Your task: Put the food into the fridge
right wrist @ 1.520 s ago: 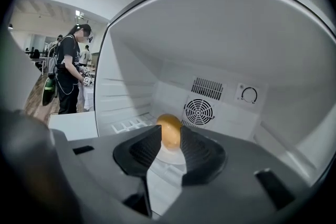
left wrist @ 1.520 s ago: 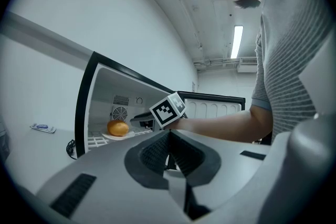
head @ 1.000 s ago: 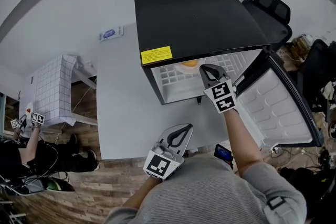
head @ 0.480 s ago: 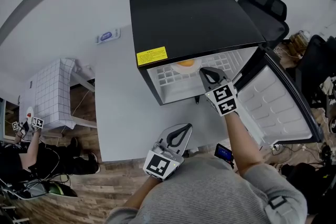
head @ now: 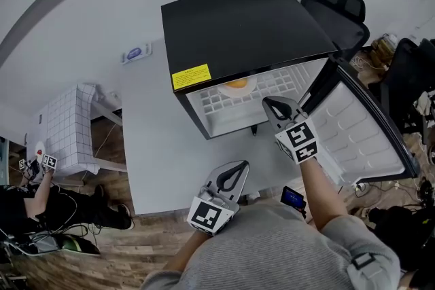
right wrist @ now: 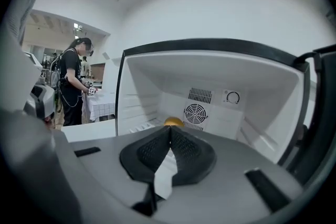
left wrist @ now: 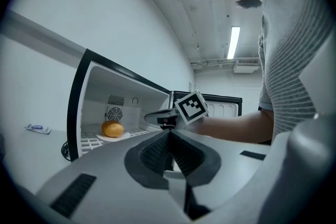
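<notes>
Inside the open black mini fridge (head: 245,24), the round orange food (head: 236,83) sits on a white plate (head: 223,90) on the white wire shelf (head: 211,104), straight ahead of the nearer right gripper (head: 271,103), closed and empty like the left gripper (head: 239,168) held farther back.

White wall (right wrist: 220,13), wooden floor (head: 136,236), black office chair (head: 341,5)

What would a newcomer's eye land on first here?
The black mini fridge stands with its door swung open to the right. Inside, a round orange food item sits on a white plate, with the shut right gripper just in front of the opening.
</notes>
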The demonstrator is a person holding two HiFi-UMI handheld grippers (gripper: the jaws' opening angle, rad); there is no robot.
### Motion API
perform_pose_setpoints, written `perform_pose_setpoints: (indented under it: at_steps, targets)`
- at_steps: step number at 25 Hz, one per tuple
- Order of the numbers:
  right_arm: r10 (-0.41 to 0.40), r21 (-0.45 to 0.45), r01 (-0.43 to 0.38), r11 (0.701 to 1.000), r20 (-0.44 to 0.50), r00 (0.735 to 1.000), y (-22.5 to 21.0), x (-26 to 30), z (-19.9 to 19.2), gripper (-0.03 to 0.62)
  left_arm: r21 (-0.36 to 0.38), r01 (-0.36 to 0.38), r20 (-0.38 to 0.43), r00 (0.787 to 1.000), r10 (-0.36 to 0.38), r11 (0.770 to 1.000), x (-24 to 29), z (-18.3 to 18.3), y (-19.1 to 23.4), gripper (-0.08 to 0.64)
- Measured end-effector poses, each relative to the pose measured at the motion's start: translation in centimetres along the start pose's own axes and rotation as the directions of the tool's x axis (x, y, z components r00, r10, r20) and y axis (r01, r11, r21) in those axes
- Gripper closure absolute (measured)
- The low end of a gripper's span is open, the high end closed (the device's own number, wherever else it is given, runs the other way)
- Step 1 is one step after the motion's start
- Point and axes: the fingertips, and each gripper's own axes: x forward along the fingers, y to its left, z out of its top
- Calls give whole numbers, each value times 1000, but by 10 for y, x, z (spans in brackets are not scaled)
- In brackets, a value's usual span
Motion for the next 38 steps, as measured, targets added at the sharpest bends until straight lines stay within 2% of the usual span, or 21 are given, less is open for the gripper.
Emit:
perform_pose_setpoints:
  at_steps: [14, 17, 22, 31, 38]
  targets:
    - [12, 54, -14, 998, 46, 999, 27, -40, -6, 580, -4, 8, -22, 1000, -8, 1000, 4, -6, -2, 549]
    - [18, 75, -22, 997, 56, 998, 33, -45, -7, 580, -3, 8, -47, 999, -8, 1000, 2, -13, -1, 549]
    - [32, 133, -44, 990, 86, 996, 43, -61, -7, 580, -7, 0, -21, 1000, 0, 1000, 5, -6, 1, 549]
    - [40, 122, -58, 991, 143, 989, 63, -86, -1, 580, -1, -2, -17, 1000, 2, 1000, 5, -4, 2, 549]
    - [38, 168, -70, 983, 184, 982, 71, -99, -2, 580, -7, -6, -7, 1000, 6, 1000, 5, -1, 3, 549]
